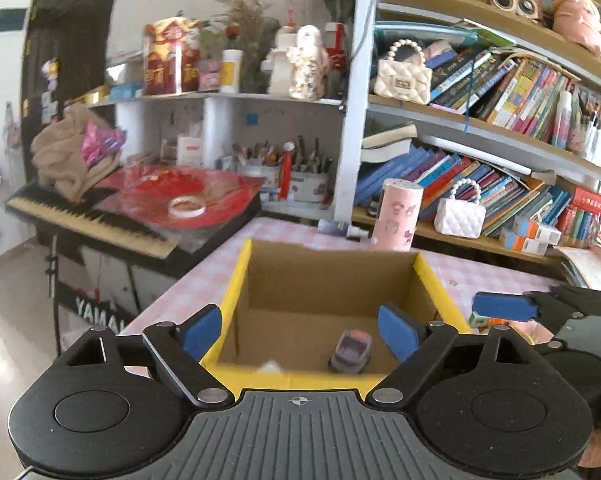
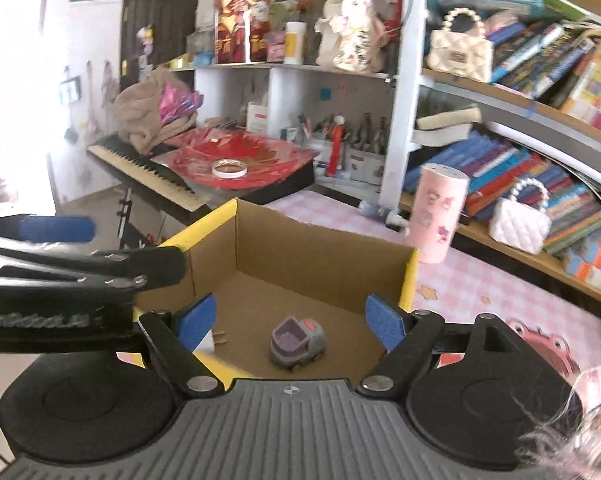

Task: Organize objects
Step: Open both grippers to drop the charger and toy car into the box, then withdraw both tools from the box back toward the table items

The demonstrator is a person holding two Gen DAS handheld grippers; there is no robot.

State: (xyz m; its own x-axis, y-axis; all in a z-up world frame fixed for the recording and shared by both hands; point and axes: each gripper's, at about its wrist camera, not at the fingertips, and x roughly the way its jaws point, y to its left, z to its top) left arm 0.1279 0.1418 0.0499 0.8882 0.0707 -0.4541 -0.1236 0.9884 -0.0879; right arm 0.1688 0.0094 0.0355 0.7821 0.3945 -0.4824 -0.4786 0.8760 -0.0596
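Grippers: left gripper (image 1: 299, 330) and right gripper (image 2: 287, 320) both gape wide, holding nothing, above the cardboard box (image 2: 320, 256).
Risk: crowded together, they may collide over the toy car (image 2: 298, 338).

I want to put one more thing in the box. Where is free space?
Inside the cardboard box, the floor behind the grey toy car is bare up to the back wall. The near left corner holds a small white object. Both jaws are open, empty.

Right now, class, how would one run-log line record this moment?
left hand-held gripper: open, empty | right hand-held gripper: open, empty | toy car: inside cardboard box
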